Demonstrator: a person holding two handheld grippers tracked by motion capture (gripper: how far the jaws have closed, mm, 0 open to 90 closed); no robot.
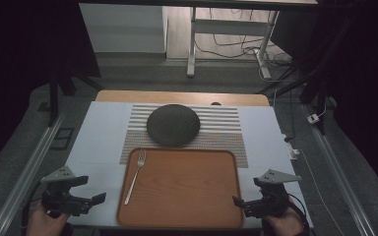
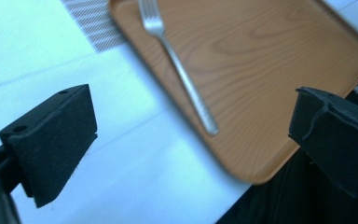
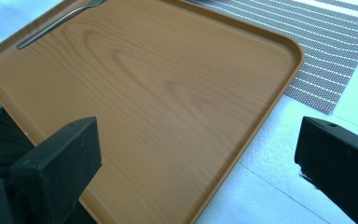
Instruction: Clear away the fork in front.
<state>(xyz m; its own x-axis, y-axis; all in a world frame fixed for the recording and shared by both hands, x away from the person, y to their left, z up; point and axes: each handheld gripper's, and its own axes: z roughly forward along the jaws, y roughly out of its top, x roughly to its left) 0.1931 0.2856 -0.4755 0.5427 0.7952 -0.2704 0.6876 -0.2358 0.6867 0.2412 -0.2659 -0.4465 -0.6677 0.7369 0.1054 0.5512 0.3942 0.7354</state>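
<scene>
A brown wooden tray (image 1: 187,187) lies at the table's near edge. A metal fork (image 1: 135,175) rests along the tray's left side, tines pointing away. Behind the tray a dark round plate (image 1: 173,125) sits on a striped placemat (image 1: 226,129). My left gripper (image 1: 89,194) hovers open just left of the tray's near-left corner, empty. In the left gripper view the fork (image 2: 179,70) lies on the tray (image 2: 261,70) ahead of the jaws. My right gripper (image 1: 241,202) stands open at the tray's near-right corner, empty. The right gripper view looks across the tray (image 3: 158,93) with the fork (image 3: 56,23) far off.
The table has a white cover (image 1: 98,142) with a wooden strip (image 1: 177,97) at its far edge. White table surface lies to either side of the tray. Metal table legs (image 1: 192,44) and cables (image 1: 236,46) stand on the floor beyond. A white plug (image 1: 314,118) lies at the right.
</scene>
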